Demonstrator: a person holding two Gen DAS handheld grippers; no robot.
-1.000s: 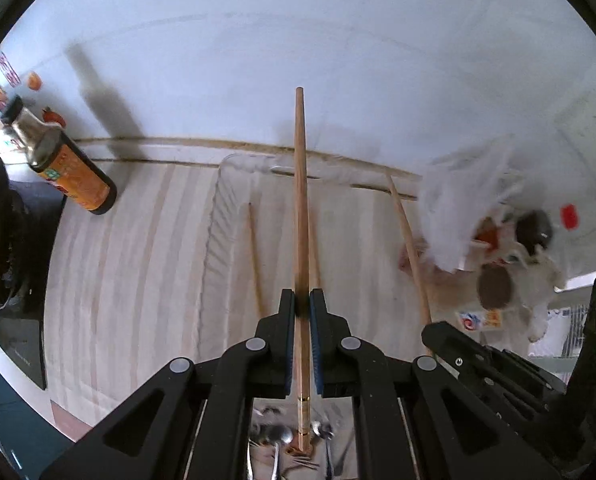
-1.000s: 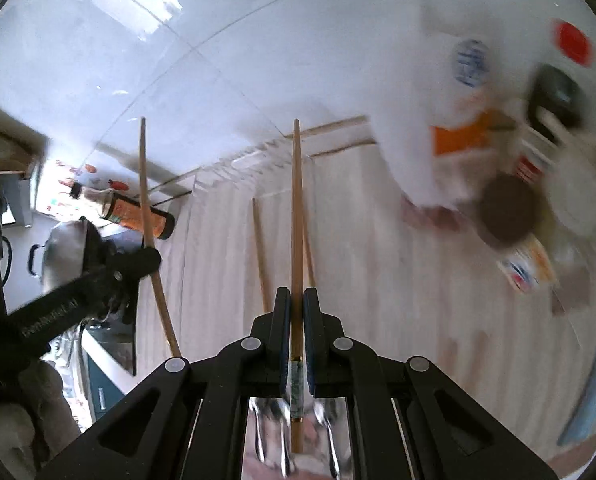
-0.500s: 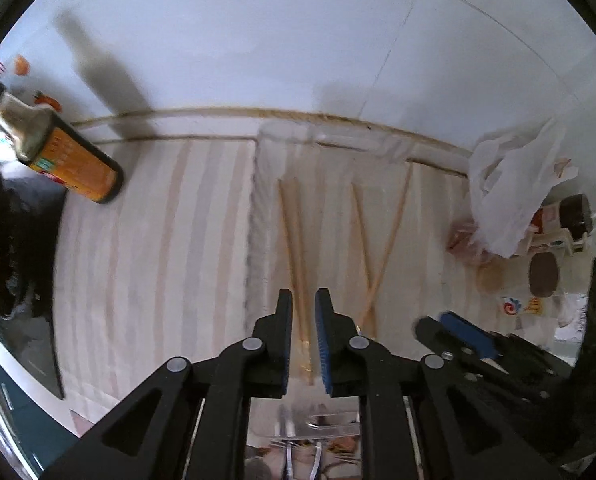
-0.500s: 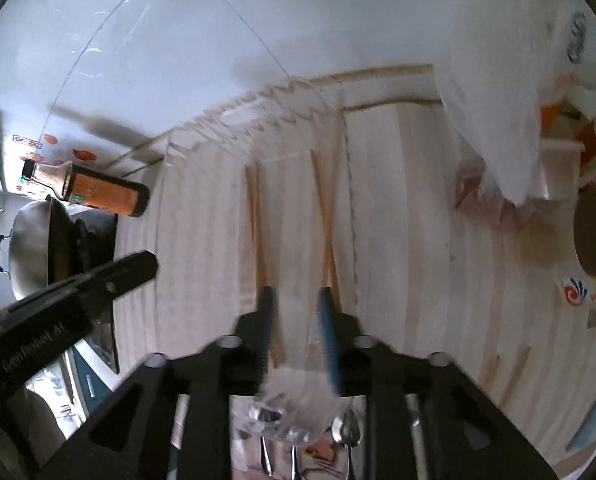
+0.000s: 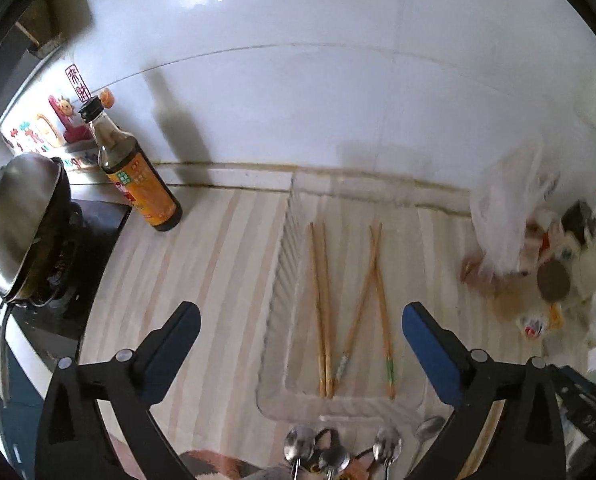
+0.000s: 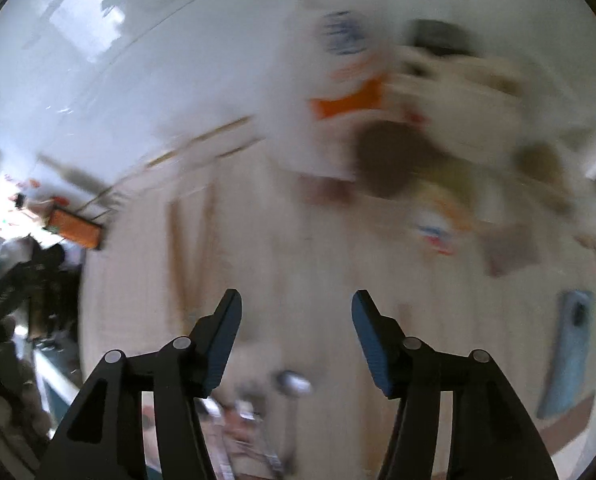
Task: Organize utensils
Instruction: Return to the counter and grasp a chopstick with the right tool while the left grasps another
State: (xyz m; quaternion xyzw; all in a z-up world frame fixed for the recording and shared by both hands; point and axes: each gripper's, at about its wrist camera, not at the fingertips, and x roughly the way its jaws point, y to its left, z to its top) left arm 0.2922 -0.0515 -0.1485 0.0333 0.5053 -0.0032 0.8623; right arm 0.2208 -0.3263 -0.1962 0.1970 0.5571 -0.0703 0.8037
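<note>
Pale striped counter below me: four chopsticks lie in the clear tray, spoons just short of it. Left claw and right claw both gape wide, empty. Right view is smeared, probably swinging fast; I risk clipping the tray or scattering spoons.

Glossy white wall meets a pale striped wooden counter.

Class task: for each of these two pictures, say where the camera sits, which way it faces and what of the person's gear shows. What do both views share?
Left wrist: on the left tongs, open, looking down at four chopsticks in a clear tray.
Right wrist: on the right tongs, open, facing the counter; heavily blurred.
Shared: the sauce bottle and striped counter.
</note>
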